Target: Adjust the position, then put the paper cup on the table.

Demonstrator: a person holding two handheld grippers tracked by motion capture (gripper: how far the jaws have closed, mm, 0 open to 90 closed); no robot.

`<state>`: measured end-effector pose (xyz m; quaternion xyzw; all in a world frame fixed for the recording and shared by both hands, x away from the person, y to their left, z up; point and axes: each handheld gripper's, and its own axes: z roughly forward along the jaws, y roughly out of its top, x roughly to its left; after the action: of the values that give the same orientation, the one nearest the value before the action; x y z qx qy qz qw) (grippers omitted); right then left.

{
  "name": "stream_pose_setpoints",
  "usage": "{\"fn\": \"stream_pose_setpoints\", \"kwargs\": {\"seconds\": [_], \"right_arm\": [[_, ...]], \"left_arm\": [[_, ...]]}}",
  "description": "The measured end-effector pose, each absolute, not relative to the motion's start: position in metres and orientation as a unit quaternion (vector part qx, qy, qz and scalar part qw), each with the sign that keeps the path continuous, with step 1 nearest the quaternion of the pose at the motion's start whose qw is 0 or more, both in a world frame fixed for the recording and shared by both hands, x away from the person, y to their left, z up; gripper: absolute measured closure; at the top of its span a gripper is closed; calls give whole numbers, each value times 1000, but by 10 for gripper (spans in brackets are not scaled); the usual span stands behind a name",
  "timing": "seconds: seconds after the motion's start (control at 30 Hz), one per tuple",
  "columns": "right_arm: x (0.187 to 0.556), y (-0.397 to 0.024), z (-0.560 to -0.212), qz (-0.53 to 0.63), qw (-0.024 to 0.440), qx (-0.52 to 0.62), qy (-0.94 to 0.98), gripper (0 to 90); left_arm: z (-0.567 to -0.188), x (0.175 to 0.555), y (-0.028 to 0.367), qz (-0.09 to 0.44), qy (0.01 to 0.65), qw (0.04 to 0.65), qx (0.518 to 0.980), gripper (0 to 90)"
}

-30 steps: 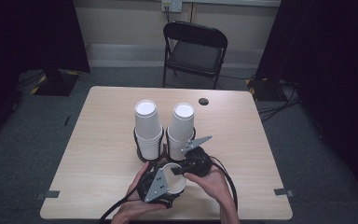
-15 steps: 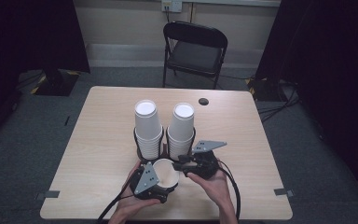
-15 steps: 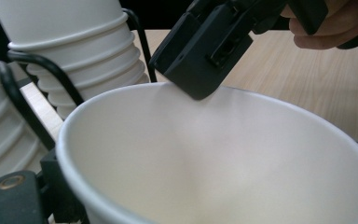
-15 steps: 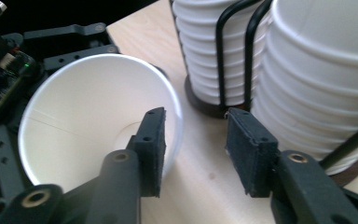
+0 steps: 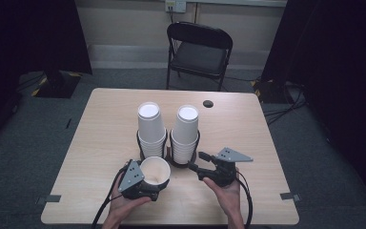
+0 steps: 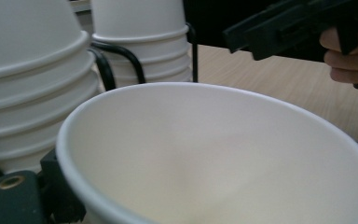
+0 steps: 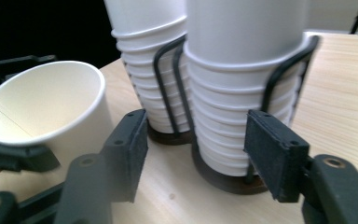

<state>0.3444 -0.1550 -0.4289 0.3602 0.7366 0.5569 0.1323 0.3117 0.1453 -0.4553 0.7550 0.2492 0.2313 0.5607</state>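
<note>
A white paper cup (image 5: 155,171) is gripped, mouth up, by the left claw (image 5: 148,183) above the counter (image 5: 100,143), beside two cup stacks (image 5: 187,131); the right claw (image 5: 195,162) has just been opening, empty; no writing is legible.

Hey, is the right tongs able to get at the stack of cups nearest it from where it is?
Probably yes. The right tongs stand open, empty, aimed at the right cup stack; only its wire holder wraps it.
</note>
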Motion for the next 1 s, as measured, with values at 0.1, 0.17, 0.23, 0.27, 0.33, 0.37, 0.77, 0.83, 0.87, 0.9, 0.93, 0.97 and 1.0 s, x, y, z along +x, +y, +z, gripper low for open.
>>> {"fn": "stream_pose_setpoints", "kwargs": {"seconds": [0.1, 0.17, 0.23, 0.27, 0.33, 0.37, 0.77, 0.83, 0.87, 0.9, 0.93, 0.97, 1.0], "right_arm": [[343, -161, -434, 564, 141, 369, 725, 373], [342, -164, -437, 565, 143, 379, 719, 363], [341, -166, -441, 565, 149, 386, 713, 350], [340, -167, -443, 566, 151, 389, 711, 347], [340, -170, -446, 569, 156, 393, 705, 339], [339, -171, -447, 570, 158, 396, 702, 336], [332, -184, -468, 561, 181, 418, 691, 321], [331, -187, -472, 556, 193, 416, 693, 324], [331, -188, -474, 557, 197, 418, 690, 320], [331, -189, -476, 560, 200, 418, 687, 313], [331, -190, -478, 561, 202, 419, 685, 312], [331, -191, -480, 562, 206, 418, 683, 304], [331, -192, -481, 562, 209, 419, 682, 296]], "left_arm": [[-454, 314, 155, 229, 270, 564, 746, 94], [-454, 315, 161, 228, 278, 567, 741, 94], [-453, 317, 169, 227, 283, 570, 737, 94], [-453, 318, 172, 226, 286, 571, 735, 94], [-452, 321, 177, 229, 290, 572, 732, 93], [-451, 322, 181, 230, 293, 573, 730, 93], [-447, 330, 206, 247, 340, 574, 703, 94], [-447, 333, 211, 247, 351, 576, 696, 94], [-446, 334, 213, 249, 356, 575, 693, 94], [-445, 335, 215, 254, 355, 572, 694, 94], [-444, 337, 217, 256, 359, 572, 692, 95], [-443, 338, 219, 258, 361, 572, 690, 95], [-442, 340, 221, 261, 365, 572, 687, 95]]}}
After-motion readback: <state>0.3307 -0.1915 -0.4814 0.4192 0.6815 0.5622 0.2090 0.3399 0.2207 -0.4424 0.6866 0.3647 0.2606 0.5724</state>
